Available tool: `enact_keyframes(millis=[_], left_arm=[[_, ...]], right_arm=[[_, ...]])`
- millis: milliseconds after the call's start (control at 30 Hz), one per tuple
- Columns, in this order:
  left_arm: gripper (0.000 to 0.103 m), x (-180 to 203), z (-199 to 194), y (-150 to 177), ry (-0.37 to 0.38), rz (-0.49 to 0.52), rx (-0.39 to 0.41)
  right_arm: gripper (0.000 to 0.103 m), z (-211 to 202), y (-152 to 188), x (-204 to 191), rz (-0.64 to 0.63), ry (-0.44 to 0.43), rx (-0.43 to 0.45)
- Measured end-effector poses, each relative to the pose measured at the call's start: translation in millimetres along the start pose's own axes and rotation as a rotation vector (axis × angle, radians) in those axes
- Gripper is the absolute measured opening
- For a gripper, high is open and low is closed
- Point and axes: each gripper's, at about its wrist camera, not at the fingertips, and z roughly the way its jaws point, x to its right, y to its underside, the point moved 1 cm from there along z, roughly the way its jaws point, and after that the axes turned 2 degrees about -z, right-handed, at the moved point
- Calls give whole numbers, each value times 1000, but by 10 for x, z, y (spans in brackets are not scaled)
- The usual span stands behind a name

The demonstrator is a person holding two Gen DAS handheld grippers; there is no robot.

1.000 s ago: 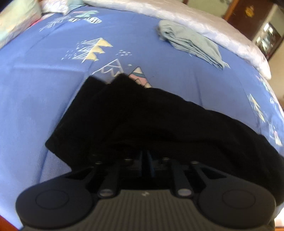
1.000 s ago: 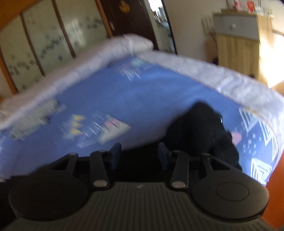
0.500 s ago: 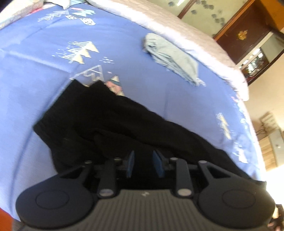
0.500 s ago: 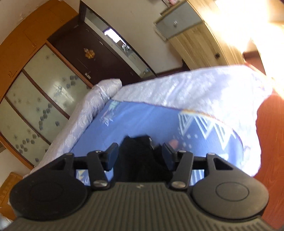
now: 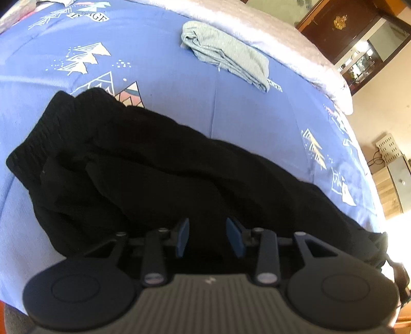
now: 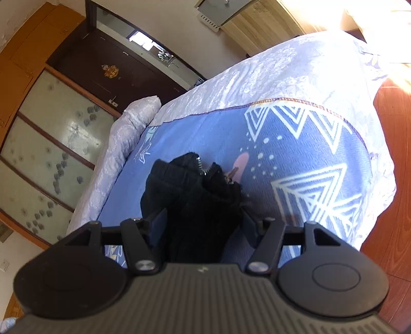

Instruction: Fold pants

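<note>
Black pants (image 5: pixel 154 164) lie stretched across the blue patterned bedspread (image 5: pixel 231 97), waistband at the left, legs running right. My left gripper (image 5: pixel 208 237) is open and empty, just above the pants' near edge. In the right wrist view the leg ends with a zipper (image 6: pixel 190 185) lie bunched near the bed's corner. My right gripper (image 6: pixel 203 226) is open, its fingers either side of this black cloth without pinching it.
A folded grey garment (image 5: pixel 226 54) lies further back on the bed. A white quilt edge (image 6: pixel 269 77) hangs over the bed's side. Wooden floor (image 6: pixel 393 179) lies to the right. A dark cabinet (image 6: pixel 120 74) and wooden drawers (image 6: pixel 257 23) stand beyond.
My left gripper opened, let go of the pants and drew back a little. My right gripper swung round towards the leg ends at the bed's corner and came close over them.
</note>
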Motion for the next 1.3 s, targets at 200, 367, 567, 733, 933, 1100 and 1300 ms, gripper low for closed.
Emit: enact_keyframes(millis=[200, 367, 567, 733, 933, 1100, 1300], left_arm=[[34, -31, -37, 5, 0, -5, 15], [34, 25, -68, -60, 58, -6, 24], [38, 198, -28, -22, 146, 30, 15], [38, 235, 115, 150, 152, 48, -48], [38, 353, 201, 188, 167, 68, -82], [38, 750, 261, 64, 212, 154, -75], [38, 1540, 517, 161, 207, 373, -54]], right_arm=[[27, -18, 9, -304, -97, 21, 28], [27, -281, 134, -1196, -333, -154, 49], [27, -236, 1094, -2399, -752, -393, -109], [27, 294, 2580, -2652, -1139, -337, -439], [67, 166, 3040, -2620, -1334, -364, -379], [67, -106, 2351, -2521, -1061, -451, -367], [48, -190, 1638, -2028, -742, -299, -283]])
